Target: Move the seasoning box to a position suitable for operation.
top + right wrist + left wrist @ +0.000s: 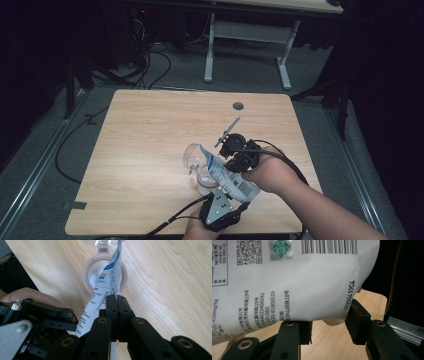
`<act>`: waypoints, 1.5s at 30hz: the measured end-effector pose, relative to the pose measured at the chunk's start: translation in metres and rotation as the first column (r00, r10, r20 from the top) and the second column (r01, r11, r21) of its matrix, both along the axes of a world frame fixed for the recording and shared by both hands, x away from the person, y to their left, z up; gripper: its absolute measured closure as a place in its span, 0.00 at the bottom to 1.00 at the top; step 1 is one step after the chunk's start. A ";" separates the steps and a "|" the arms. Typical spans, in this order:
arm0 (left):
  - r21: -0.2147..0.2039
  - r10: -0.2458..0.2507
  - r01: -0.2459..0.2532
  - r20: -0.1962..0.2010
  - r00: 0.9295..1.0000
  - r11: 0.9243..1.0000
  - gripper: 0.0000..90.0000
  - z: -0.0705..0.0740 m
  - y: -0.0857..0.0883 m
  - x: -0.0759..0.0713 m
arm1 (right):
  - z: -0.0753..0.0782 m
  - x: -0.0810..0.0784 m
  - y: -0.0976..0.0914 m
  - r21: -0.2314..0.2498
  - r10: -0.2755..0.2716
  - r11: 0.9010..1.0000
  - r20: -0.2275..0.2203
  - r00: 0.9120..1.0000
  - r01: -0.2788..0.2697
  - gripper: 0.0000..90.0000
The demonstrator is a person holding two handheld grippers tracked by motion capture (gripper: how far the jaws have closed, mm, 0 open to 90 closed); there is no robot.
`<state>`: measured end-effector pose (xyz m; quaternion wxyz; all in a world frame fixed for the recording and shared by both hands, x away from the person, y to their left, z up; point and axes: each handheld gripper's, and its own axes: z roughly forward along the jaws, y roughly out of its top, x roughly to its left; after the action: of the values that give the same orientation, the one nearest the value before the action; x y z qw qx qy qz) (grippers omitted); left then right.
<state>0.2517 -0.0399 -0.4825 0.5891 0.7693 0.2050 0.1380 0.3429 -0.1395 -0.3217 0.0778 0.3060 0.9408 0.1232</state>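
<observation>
A white pouch (pixel 227 177) with blue print and a barcode is held tilted over a clear jar (pixel 204 184) that stands on the wooden table (pixel 150 130). The jar's hinged clear lid (pixel 191 157) is flipped open to the left. My right gripper (pixel 225 167) is shut on the pouch's thin side seam (pixel 116 293), and the pouch's upper end points down into the jar's round mouth (pixel 88 272). My left gripper (pixel 227 199) holds the pouch's bulging bottom end (pixel 299 290); the jaws (pixel 329 321) stand wide and press against its sides.
A round cable hole (pixel 238 106) sits near the table's far edge. Behind the table stands another desk on a white frame (pixel 247 32), with cables (pixel 150 65) on the grey floor. The right gripper's black cable (pixel 290 160) loops over the table's right part.
</observation>
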 end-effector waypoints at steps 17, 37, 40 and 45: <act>-0.017 0.000 0.000 -0.004 1.000 1.000 0.67 0.004 0.001 0.002 | 0.002 0.001 0.004 -0.006 0.006 1.000 0.011 1.000 -0.006 1.00; -0.012 0.004 -0.004 0.002 1.000 1.000 0.67 0.004 0.000 0.002 | 0.002 0.000 0.006 0.006 0.009 1.000 0.001 1.000 -0.009 1.00; -0.010 0.004 -0.004 0.002 1.000 1.000 0.68 0.003 0.000 0.002 | 0.001 0.000 0.006 0.007 0.008 1.000 0.002 1.000 -0.008 1.00; -0.006 0.004 -0.004 0.001 1.000 1.000 0.68 0.003 0.000 0.002 | 0.000 0.000 0.007 0.006 0.005 1.000 -0.002 1.000 -0.005 1.00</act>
<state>0.2541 -0.0396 -0.4793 0.5913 0.7671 0.2066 0.1390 0.3432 -0.1328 -0.3216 0.0754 0.3039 0.9414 0.1258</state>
